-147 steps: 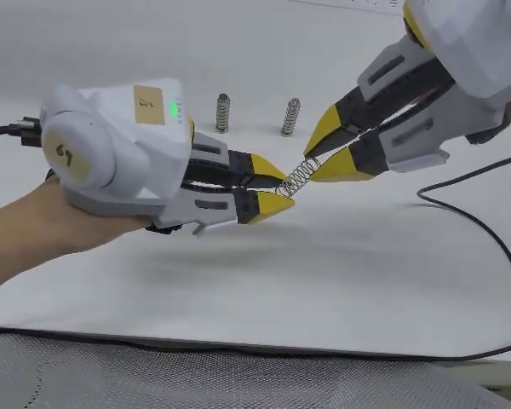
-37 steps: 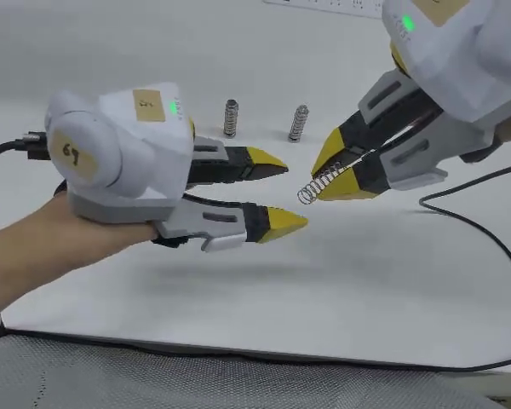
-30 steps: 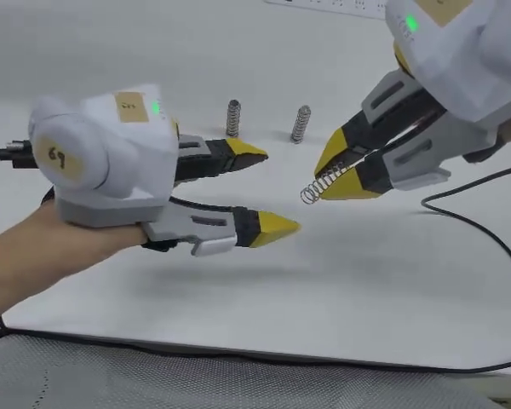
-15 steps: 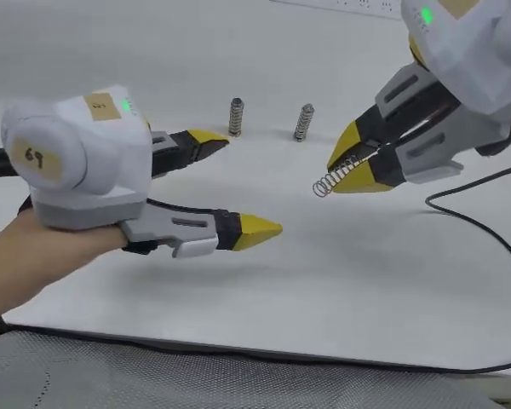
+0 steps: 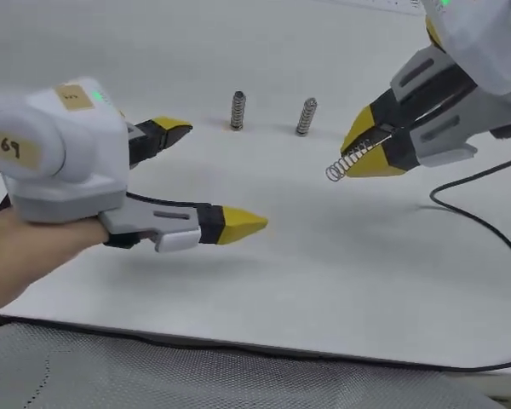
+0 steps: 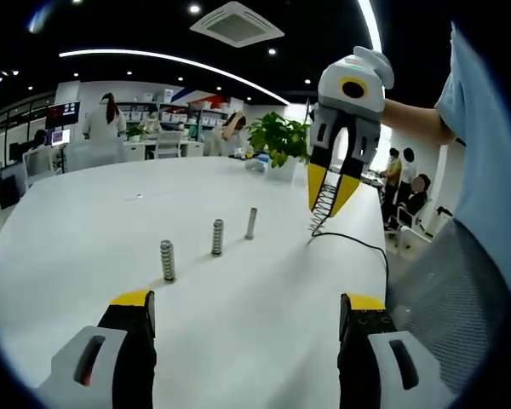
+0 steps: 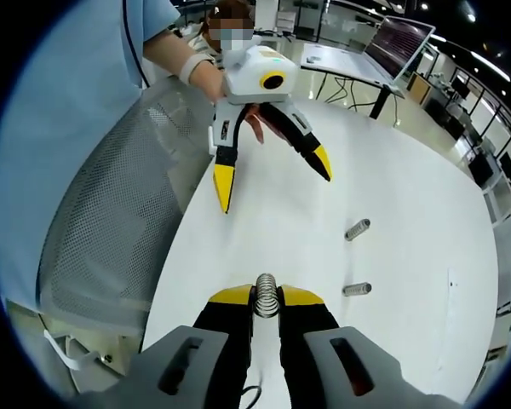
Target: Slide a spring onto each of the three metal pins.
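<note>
The right gripper (image 5: pixel 358 158) jaws are pinching the spring (image 5: pixel 346 160) by one end, the coil poking free in the air over the table (image 5: pixel 324 256), while the left gripper (image 5: pixel 226 175) jaws are gaping wide, holding nothing. One sprung pin (image 6: pixel 167 260) and a second sprung pin (image 6: pixel 217 237) are standing finished with the bare pin (image 6: pixel 251 223) just beyond. The knack, I reckon, is squaring the coil's open end over that tip and easing it straight down.

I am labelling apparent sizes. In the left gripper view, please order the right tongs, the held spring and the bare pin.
1. right tongs
2. held spring
3. bare pin, shorter than the spring as seen; real sizes stay unsure.
</note>
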The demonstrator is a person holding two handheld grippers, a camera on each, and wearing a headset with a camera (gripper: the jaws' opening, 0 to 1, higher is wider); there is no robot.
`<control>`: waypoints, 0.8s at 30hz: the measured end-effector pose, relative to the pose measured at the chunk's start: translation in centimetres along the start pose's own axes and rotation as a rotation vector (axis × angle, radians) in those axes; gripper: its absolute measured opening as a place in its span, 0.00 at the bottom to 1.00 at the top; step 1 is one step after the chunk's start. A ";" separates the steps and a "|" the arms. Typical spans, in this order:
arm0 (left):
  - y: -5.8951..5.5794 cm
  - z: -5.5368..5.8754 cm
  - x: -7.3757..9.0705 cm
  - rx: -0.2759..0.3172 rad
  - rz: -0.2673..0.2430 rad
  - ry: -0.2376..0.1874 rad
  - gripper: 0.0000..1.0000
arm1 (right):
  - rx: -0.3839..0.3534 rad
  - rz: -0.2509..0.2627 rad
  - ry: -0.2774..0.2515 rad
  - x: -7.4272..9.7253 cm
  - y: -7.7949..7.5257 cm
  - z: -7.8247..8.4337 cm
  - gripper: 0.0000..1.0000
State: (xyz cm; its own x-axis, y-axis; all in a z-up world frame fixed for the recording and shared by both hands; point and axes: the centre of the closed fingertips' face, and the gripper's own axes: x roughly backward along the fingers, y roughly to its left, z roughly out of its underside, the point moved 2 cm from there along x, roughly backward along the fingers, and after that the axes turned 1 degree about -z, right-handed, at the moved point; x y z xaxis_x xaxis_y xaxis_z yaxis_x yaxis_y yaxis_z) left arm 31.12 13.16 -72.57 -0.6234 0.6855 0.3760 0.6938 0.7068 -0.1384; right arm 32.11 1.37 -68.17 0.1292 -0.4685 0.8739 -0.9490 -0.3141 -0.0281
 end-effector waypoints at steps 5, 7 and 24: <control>0.3 0.2 0.0 0.018 -0.007 0.004 0.93 | -0.004 0.005 0.020 0.6 -1.1 0.6 0.08; 0.5 0.4 -0.1 0.021 -0.016 0.011 0.95 | -0.004 0.010 0.036 0.8 -1.8 1.1 0.08; 1.5 0.9 0.2 0.029 -0.033 0.010 0.96 | -0.013 0.043 0.138 2.3 -7.4 4.6 0.08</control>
State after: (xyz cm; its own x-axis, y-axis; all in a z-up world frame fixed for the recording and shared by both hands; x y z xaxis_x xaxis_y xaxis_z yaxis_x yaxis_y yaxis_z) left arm 31.67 14.53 -73.50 -0.6424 0.6598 0.3899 0.6616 0.7342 -0.1524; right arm 40.70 -1.19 -68.13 0.0482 -0.3634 0.9304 -0.9567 -0.2846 -0.0616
